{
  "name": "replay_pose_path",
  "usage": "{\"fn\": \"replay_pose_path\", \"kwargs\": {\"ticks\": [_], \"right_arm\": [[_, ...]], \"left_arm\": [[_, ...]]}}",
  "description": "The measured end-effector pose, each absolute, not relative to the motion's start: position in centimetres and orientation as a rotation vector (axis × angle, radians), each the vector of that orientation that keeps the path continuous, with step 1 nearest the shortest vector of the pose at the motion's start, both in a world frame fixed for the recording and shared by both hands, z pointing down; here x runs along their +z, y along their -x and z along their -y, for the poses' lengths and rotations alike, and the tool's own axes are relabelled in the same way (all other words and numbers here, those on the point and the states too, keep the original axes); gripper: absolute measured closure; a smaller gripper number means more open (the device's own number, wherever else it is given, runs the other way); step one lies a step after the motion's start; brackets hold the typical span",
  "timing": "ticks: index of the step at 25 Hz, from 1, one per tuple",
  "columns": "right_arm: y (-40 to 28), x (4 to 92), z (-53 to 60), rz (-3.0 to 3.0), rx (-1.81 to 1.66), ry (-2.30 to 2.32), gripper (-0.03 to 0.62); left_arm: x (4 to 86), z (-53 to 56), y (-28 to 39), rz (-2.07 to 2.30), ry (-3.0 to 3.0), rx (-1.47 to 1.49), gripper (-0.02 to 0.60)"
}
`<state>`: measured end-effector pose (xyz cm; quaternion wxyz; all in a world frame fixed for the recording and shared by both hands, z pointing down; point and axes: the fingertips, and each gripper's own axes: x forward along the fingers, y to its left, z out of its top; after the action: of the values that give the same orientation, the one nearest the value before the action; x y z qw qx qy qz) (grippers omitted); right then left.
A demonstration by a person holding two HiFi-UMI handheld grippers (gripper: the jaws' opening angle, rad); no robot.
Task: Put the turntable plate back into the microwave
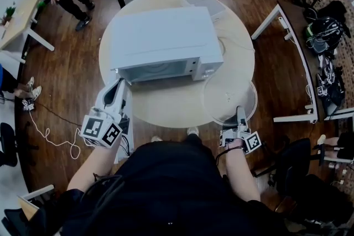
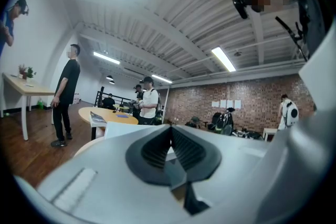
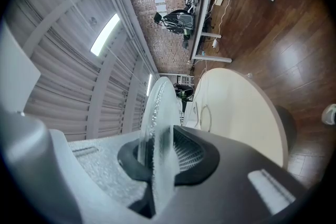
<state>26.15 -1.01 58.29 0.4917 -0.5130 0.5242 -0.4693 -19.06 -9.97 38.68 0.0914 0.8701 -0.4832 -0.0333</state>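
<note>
Two grippers, head view: my left gripper [image 1: 113, 98] sits at the left front corner of the microwave [image 1: 160, 36]. My right gripper [image 1: 239, 119] pinches the near rim of the turntable plate [image 1: 229, 98]. The plate lies level, partly past the edge of the table [image 1: 166, 105], right of the cavity [image 1: 157, 71].
Left gripper view: jaws closed together, nothing between them; dark ribbed pads.
Right gripper view: jaws narrow, clamped on the plate's edge. It is a thin disc of clear glass with a pebbled rim; I judge it slippery.
Step in hand: keep the plate level, carry it left, enter the cavity squarely, and lower it gently.
</note>
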Motion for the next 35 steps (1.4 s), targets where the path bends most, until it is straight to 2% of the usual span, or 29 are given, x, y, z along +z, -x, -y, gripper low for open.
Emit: {"fn": "replay_pose_path", "kwargs": {"ticks": [35], "right_arm": [[-22.4,58.4,-0.7,-1.304,-1.196,1.222,0.557]], "left_arm": [[38.8,7.7,19.7,1.39,-2.618,-0.096,0.575]]}}
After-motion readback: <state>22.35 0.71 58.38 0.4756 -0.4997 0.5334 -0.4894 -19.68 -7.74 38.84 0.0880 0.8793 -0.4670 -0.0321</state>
